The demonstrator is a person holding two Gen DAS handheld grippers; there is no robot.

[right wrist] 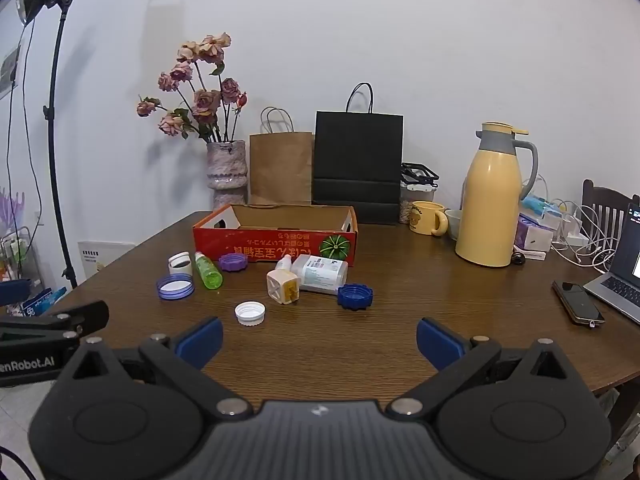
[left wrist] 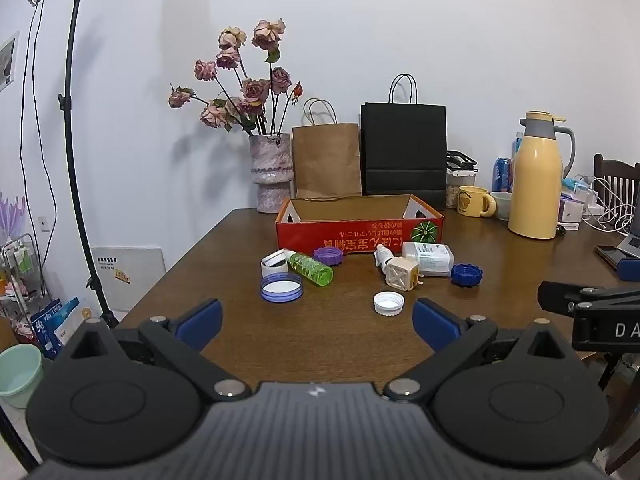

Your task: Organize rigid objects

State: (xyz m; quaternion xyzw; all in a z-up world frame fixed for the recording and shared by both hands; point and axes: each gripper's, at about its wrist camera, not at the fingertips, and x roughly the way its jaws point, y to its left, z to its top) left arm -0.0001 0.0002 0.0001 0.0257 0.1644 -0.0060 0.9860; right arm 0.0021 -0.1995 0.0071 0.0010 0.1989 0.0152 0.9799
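Both tongs hung spread and empty at bottom centre: left gripper, right gripper. Nearest, just above, lay the white cap, slightly closer to the left. Beyond it, mid-frame, the green bottle lay with its long axis diagonal before the red box.

Left hand-held gripper and right hand-held gripper, jaws wide apart.
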